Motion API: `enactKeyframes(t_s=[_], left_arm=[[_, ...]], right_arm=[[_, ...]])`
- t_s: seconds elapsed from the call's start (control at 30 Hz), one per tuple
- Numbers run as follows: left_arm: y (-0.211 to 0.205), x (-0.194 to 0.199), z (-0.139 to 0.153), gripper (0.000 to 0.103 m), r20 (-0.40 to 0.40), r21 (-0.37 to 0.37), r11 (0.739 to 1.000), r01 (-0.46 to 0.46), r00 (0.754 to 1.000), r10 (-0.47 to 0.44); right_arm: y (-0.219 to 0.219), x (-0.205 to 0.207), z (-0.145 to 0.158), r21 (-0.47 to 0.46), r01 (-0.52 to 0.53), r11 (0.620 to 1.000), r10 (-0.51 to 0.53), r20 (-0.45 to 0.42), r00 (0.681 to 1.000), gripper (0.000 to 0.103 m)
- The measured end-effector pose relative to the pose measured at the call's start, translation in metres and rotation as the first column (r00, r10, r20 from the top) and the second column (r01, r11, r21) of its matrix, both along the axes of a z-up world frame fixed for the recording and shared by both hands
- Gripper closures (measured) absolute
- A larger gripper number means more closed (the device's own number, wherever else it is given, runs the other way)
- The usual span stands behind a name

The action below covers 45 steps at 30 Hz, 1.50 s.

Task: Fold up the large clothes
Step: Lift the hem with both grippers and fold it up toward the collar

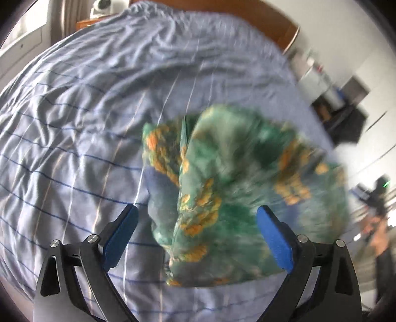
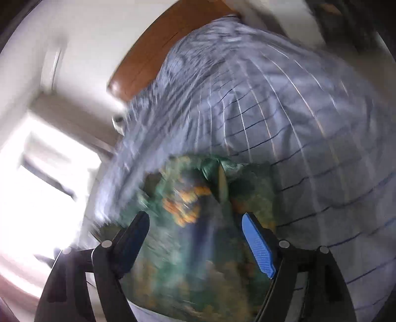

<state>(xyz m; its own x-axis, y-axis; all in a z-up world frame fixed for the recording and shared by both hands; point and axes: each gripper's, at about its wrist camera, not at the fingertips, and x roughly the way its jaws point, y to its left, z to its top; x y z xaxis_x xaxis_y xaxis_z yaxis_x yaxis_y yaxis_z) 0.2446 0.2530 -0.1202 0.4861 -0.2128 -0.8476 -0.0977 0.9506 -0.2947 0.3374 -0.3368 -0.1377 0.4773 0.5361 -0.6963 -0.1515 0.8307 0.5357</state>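
A green garment with orange patches (image 1: 230, 188) lies bunched on the bed's pale blue checked sheet (image 1: 74, 123). My left gripper (image 1: 198, 215) is open, its blue-padded fingers wide apart, hovering just above the near part of the garment. In the right wrist view the same garment (image 2: 198, 247) fills the space between the fingers of my right gripper (image 2: 195, 220), which is open too and holds nothing. Both views are blurred by motion.
The sheet (image 2: 297, 123) covers most of both views. A brown wooden headboard (image 1: 259, 14) runs along the far edge, also in the right wrist view (image 2: 153, 54). Shelves and dark furniture (image 1: 341, 106) stand to the right. A bright window (image 2: 37, 185) is at the left.
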Motion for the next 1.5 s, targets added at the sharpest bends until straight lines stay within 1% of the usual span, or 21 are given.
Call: enactKeyframes(t_s=[0.07, 0.13, 0.17, 0.2, 0.23, 0.27, 0.3, 0.37, 0.43, 0.5, 0.6, 0.7, 0.73, 0.8, 0.9, 0.97, 1.03, 1.1, 1.17, 1.27, 1.5], left_arm=[[-0.012, 0.02, -0.014, 0.016, -0.019, 0.045, 0.999, -0.01, 1.0, 0.011], [-0.023, 0.036, -0.022, 0.038, -0.035, 0.045, 0.999, -0.004, 0.999, 0.005], [-0.03, 0.043, -0.025, 0.044, -0.04, 0.044, 0.999, 0.005, 0.999, -0.004], [-0.039, 0.047, -0.026, 0.063, -0.038, 0.093, 0.996, 0.012, 0.999, -0.009], [-0.044, 0.049, -0.024, 0.09, -0.037, 0.146, 0.989, 0.011, 0.999, -0.005], [-0.051, 0.048, -0.022, 0.09, -0.035, 0.205, 0.979, 0.011, 0.999, -0.004], [-0.052, 0.046, -0.018, 0.094, -0.02, 0.213, 0.977, 0.004, 1.0, 0.0], [-0.051, 0.041, -0.002, 0.095, 0.03, 0.223, 0.975, -0.026, 0.999, 0.019], [-0.046, 0.041, 0.028, 0.095, 0.111, 0.218, 0.973, -0.072, 0.993, 0.049], [-0.043, 0.051, 0.052, 0.096, 0.183, 0.202, 0.973, -0.107, 0.981, 0.07], [-0.051, 0.072, 0.08, 0.095, 0.302, 0.267, 0.948, -0.175, 0.949, 0.09], [-0.055, 0.1, 0.072, 0.095, 0.374, 0.342, 0.907, -0.245, 0.921, 0.107], [-0.055, 0.111, 0.056, 0.095, 0.37, 0.366, 0.893, -0.261, 0.922, 0.117], [-0.051, 0.128, 0.021, 0.095, 0.322, 0.381, 0.887, -0.261, 0.937, 0.137], [-0.044, 0.139, -0.051, 0.094, 0.209, 0.397, 0.888, -0.23, 0.965, 0.157], [-0.042, 0.133, -0.075, 0.092, 0.211, 0.383, 0.895, -0.227, 0.965, 0.154], [-0.036, 0.125, -0.08, 0.09, 0.261, 0.325, 0.911, -0.254, 0.95, 0.172], [-0.029, 0.122, -0.082, 0.088, 0.277, 0.282, 0.924, -0.257, 0.944, 0.178], [-0.026, 0.118, -0.084, 0.087, 0.292, 0.261, 0.93, -0.259, 0.939, 0.18], [-0.031, 0.118, -0.086, 0.087, 0.3, 0.28, 0.925, -0.256, 0.939, 0.169], [-0.035, 0.115, -0.083, 0.087, 0.306, 0.262, 0.931, -0.256, 0.937, 0.171]], right_arm=[[0.012, 0.005, -0.004, -0.078, -0.027, 0.997, 0.027, -0.004, 1.0, 0.024], [0.027, 0.015, -0.013, -0.124, -0.011, 0.992, 0.011, 0.001, 1.0, 0.024], [0.028, 0.016, -0.014, -0.121, -0.005, 0.993, 0.005, 0.002, 1.0, 0.024], [0.035, 0.021, -0.016, -0.113, -0.01, 0.994, 0.01, -0.003, 1.0, 0.028], [0.042, 0.022, -0.019, -0.126, -0.024, 0.992, 0.023, -0.01, 1.0, 0.037], [0.05, 0.023, -0.019, -0.179, -0.038, 0.983, 0.036, -0.015, 0.999, 0.075], [0.06, 0.021, -0.018, -0.281, -0.04, 0.959, 0.038, -0.011, 0.999, 0.09], [0.067, 0.01, -0.006, -0.375, -0.014, 0.927, 0.033, 0.044, 0.998, 0.091], [0.073, -0.003, 0.022, -0.441, 0.032, 0.897, 0.035, 0.144, 0.989, 0.091], [0.077, -0.003, 0.049, -0.472, 0.077, 0.878, 0.041, 0.235, 0.971, 0.091], [0.084, 0.016, 0.087, -0.479, 0.157, 0.863, 0.029, 0.357, 0.934, 0.091], [0.088, 0.04, 0.104, -0.469, 0.239, 0.85, -0.019, 0.427, 0.904, 0.091], [0.09, 0.048, 0.102, -0.482, 0.258, 0.837, -0.021, 0.444, 0.896, 0.091], [0.093, 0.065, 0.083, -0.523, 0.278, 0.806, -0.024, 0.44, 0.898, 0.091], [0.102, 0.089, 0.026, -0.574, 0.238, 0.784, -0.038, 0.338, 0.94, 0.091], [0.108, 0.095, -0.02, -0.613, 0.186, 0.768, -0.03, 0.256, 0.966, 0.091], [0.112, 0.096, -0.056, -0.603, 0.141, 0.785, -0.028, 0.192, 0.981, 0.091], [0.113, 0.094, -0.07, -0.588, 0.157, 0.794, -0.046, 0.2, 0.979, 0.09], [0.11, 0.093, -0.071, -0.559, 0.172, 0.811, -0.063, 0.209, 0.976, 0.087], [0.101, 0.09, -0.075, -0.504, 0.177, 0.846, -0.084, 0.201, 0.976, 0.086], [0.101, 0.101, -0.082, -0.476, 0.187, 0.859, -0.097, 0.208, 0.973, 0.085]])
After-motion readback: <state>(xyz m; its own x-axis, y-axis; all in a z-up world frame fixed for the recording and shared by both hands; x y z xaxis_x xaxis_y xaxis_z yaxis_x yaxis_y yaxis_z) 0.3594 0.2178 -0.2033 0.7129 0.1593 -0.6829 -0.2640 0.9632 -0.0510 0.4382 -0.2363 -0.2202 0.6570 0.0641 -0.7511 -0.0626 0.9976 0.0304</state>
